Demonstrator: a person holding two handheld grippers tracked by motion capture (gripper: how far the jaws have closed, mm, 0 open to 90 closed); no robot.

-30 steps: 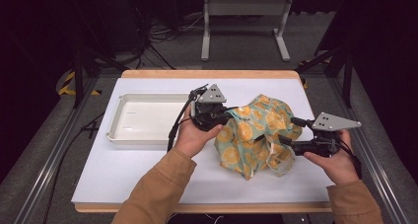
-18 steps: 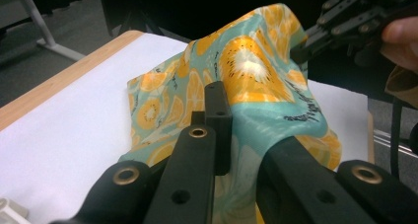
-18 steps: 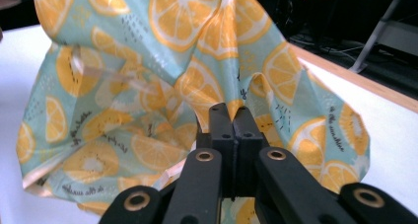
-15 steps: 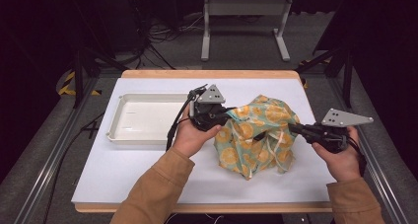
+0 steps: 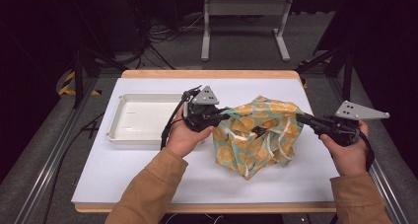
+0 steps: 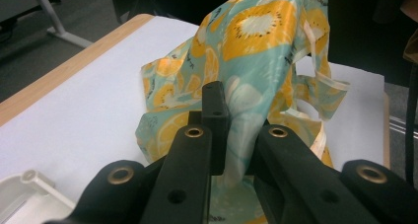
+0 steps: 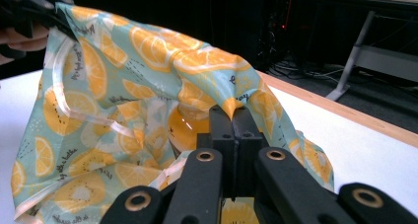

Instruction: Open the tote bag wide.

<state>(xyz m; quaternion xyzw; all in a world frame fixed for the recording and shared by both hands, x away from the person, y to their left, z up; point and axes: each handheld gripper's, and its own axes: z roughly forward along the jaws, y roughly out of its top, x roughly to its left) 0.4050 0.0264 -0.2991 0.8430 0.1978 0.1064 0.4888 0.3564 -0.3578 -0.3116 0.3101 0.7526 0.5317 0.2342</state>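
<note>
A cloth bag (image 5: pixel 256 135) printed with orange slices on pale teal stands on the white table, held up between both grippers. My left gripper (image 5: pixel 224 116) is shut on the bag's upper left edge; in the left gripper view the cloth (image 6: pixel 256 36) runs down between the jaws (image 6: pixel 236 110). At the bag's upper right edge my right gripper (image 5: pixel 301 119) pinches a fold, and the right gripper view has the jaws (image 7: pixel 231 115) together on the cloth (image 7: pixel 123 86). A glossy orange round thing (image 7: pixel 185 130) shows inside the bag's mouth. White handle straps (image 5: pixel 268 135) hang at the front.
A shallow white tray (image 5: pixel 140 120) sits left of the bag, beside the left hand. The white table top (image 5: pixel 148 169) has a wooden rim. A metal stand (image 5: pixel 241 17) and cables lie on the floor beyond the far edge.
The right gripper rose from the bag's lower right to its upper right edge and closed on the cloth. The bag now stands taller, spread between both grippers. The left gripper kept still.
</note>
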